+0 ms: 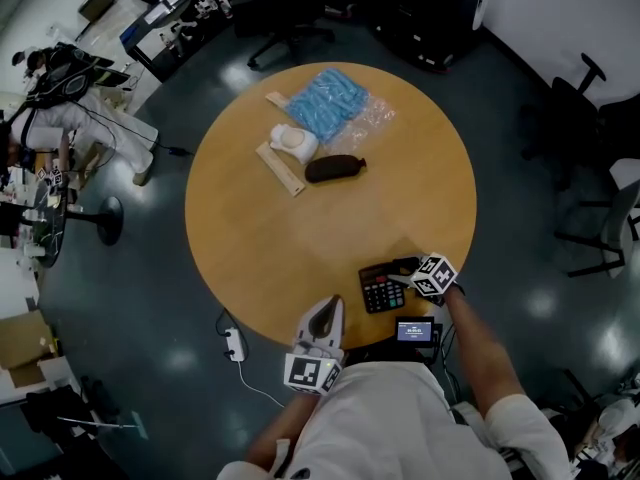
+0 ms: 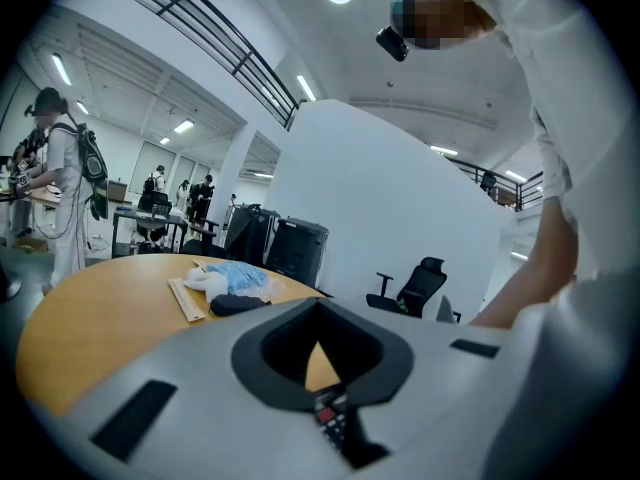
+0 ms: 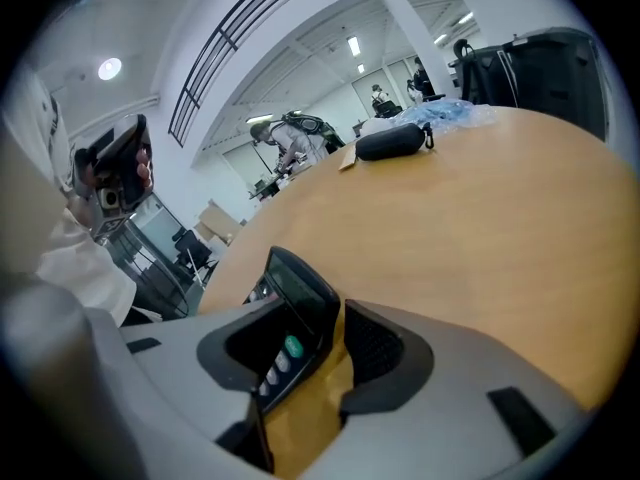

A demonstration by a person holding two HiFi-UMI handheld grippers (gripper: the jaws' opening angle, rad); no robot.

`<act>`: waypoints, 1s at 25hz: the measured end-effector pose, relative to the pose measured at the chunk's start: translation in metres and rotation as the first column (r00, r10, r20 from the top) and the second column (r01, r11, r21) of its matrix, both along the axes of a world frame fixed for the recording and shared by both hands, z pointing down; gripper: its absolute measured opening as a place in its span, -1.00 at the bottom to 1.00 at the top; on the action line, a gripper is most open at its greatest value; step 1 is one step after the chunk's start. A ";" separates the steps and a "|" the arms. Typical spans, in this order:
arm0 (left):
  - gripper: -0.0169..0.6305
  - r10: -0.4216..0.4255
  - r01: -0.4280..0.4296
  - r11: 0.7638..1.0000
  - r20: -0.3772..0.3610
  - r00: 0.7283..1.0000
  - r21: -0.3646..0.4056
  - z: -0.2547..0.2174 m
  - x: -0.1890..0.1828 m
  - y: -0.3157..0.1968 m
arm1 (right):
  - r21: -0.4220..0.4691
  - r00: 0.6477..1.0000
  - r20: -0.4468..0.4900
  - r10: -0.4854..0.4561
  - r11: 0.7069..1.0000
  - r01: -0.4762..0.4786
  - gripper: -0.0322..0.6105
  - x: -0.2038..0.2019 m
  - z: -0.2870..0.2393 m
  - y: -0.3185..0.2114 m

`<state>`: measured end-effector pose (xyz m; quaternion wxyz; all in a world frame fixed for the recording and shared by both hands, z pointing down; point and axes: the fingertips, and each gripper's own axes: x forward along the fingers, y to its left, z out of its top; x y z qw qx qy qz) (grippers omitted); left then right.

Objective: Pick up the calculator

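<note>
A black calculator lies near the front edge of the round wooden table. My right gripper is at its right side. In the right gripper view the calculator sits tilted between the jaws of my right gripper. It leans toward the left pad, and bare wood shows between it and the right pad, so the jaws are open around it. My left gripper hovers at the table's front edge, left of the calculator, its fingers together with nothing in them. The left gripper view shows the calculator low beyond the left gripper's joined tips.
At the far side of the table lie a black pouch, a blue bagged item, a white object and a wooden ruler. A small lit screen sits just off the table edge. Office chairs ring the table.
</note>
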<state>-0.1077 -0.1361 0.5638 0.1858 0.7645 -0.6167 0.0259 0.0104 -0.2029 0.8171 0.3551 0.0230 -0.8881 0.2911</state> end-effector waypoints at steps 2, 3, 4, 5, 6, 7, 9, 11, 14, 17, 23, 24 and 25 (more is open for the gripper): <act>-0.93 -0.001 0.001 1.000 -0.004 1.000 0.002 0.001 -0.002 0.001 | -0.019 1.000 0.008 -0.004 1.000 0.004 -0.41 -0.002 -0.001 0.003; -0.93 0.000 0.000 1.000 -0.005 1.000 0.003 0.002 -0.003 0.002 | -0.026 1.000 0.010 0.002 1.000 -0.002 -0.43 -0.002 -0.002 0.004; -0.93 0.001 -0.001 1.000 -0.006 1.000 0.002 0.003 -0.004 0.002 | -0.030 1.000 0.013 0.011 0.999 -0.011 -0.46 -0.002 -0.004 0.005; -0.93 0.002 -0.002 1.000 -0.006 1.000 0.003 0.003 -0.005 0.003 | -0.030 1.000 0.018 0.021 0.999 -0.021 -0.47 -0.001 -0.007 0.005; -0.93 0.003 -0.003 1.000 -0.006 1.000 0.005 0.003 -0.006 0.003 | -0.025 0.999 0.025 0.031 0.999 -0.030 -0.49 -0.001 -0.012 0.005; -0.93 0.004 -0.004 1.000 -0.008 1.000 0.010 0.003 -0.007 0.003 | -0.017 0.999 0.031 0.040 0.999 -0.039 -0.53 -0.002 -0.017 0.005; -0.93 0.007 -0.007 1.000 -0.012 1.000 0.020 0.001 -0.008 0.001 | 0.004 0.998 0.036 0.054 0.999 -0.054 -0.58 -0.003 -0.027 0.006; -0.93 0.010 -0.010 1.000 -0.014 1.000 0.026 -0.001 -0.008 0.000 | 0.031 0.997 0.035 0.069 0.997 -0.070 -0.62 -0.003 -0.037 0.009; -0.93 0.007 -0.006 0.999 -0.015 1.000 0.035 -0.005 -0.011 0.000 | 0.102 0.995 0.036 0.097 0.990 -0.100 -0.65 -0.005 -0.054 0.018; -0.93 0.001 -0.001 0.999 -0.010 1.000 0.054 -0.010 -0.013 0.001 | 0.198 0.990 0.044 0.136 0.970 -0.142 -0.66 -0.008 -0.073 0.029; -0.93 -0.013 0.013 0.997 0.001 1.000 0.081 -0.017 -0.018 0.005 | 0.420 0.975 0.061 0.212 0.881 -0.218 -0.68 -0.009 -0.110 0.039; -0.93 -0.014 0.013 0.996 0.003 1.000 0.084 -0.017 -0.018 0.006 | 0.455 0.970 0.074 0.230 0.858 -0.238 -0.68 -0.009 -0.119 0.038; -0.93 -0.014 0.014 0.996 0.004 1.000 0.086 -0.017 -0.018 0.008 | 0.486 0.963 0.092 0.252 0.833 -0.264 -0.69 -0.008 -0.128 0.037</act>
